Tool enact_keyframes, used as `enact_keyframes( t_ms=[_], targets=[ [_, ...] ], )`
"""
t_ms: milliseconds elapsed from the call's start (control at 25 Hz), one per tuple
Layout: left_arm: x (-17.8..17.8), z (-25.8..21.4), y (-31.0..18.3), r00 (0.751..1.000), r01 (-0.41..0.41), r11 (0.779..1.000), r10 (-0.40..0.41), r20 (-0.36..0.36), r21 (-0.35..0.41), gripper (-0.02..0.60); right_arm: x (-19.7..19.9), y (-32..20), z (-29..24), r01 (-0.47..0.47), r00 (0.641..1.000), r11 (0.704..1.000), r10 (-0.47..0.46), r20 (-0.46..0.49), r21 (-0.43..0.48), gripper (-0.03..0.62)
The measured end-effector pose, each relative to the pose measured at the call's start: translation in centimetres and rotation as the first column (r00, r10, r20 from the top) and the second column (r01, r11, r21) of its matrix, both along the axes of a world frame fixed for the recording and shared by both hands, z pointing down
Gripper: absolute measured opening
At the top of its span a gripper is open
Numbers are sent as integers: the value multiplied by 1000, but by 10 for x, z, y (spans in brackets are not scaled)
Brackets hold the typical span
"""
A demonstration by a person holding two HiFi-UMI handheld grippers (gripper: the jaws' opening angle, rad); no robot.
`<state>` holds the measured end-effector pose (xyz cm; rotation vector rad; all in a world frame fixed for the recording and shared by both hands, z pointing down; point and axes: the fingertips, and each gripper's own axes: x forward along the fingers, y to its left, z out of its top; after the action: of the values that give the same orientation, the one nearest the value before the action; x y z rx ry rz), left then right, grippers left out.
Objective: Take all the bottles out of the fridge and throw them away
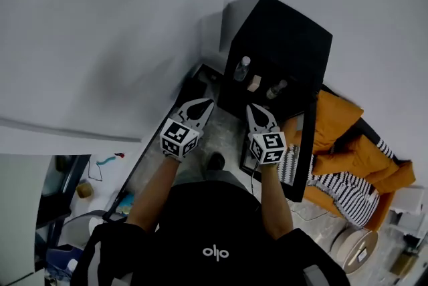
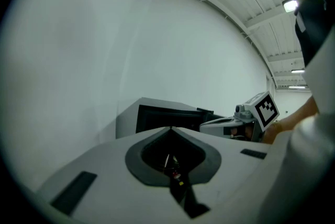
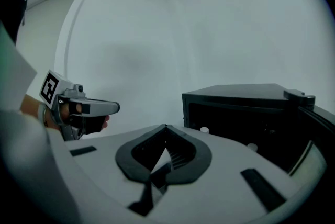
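- The fridge (image 1: 281,44), a small black one, sits on the floor in the upper centre-right of the head view. Its door (image 1: 306,144) is swung open down the right side.
- Two bottles stand inside the open fridge. A clear bottle with a white cap (image 1: 242,68) is on the left and a second bottle (image 1: 276,89) is to its right, with a small beige item (image 1: 254,83) between them.
- The left gripper (image 1: 202,105) is held out in front of the person, just left of the fridge opening and apart from it. In the left gripper view its fingers (image 2: 104,165) are pressed together at the tips with nothing between them.
- The right gripper (image 1: 254,109) is beside it, pointing at the lower edge of the opening, close to the fridge but touching no bottle. Its fingers (image 3: 235,165) are also pressed together and empty.
- In the right gripper view, two white caps show just inside the fridge, past the fingertips.
- An orange jacket (image 1: 334,124) and a striped cloth (image 1: 341,188) lie on the floor right of the door. A spool (image 1: 358,248) sits in the lower right.
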<state>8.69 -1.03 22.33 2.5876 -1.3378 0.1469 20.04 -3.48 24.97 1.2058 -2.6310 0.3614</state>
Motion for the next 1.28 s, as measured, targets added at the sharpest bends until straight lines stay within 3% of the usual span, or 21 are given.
enact_keyframes(
  t_ms=[360, 720, 880, 1280],
  targets=[
    [-23, 40, -31, 998, 53, 998, -54, -43, -27, 0, -26, -42, 48, 36, 998, 999, -37, -48, -21, 2],
    [-31, 74, -70, 992, 91, 994, -95, -77, -54, 0, -17, -107, 99, -88, 991, 996, 88, -101, 4, 2],
    [-29, 86, -90, 991, 94, 994, -99, -89, -61, 0, -16, -136, 117, -137, 988, 991, 137, -68, 0, 5],
    [-30, 106, -134, 992, 79, 996, -83, -90, -50, 0, -21, -205, 159, -233, 968, 973, 232, -99, 5, 200]
  ],
)
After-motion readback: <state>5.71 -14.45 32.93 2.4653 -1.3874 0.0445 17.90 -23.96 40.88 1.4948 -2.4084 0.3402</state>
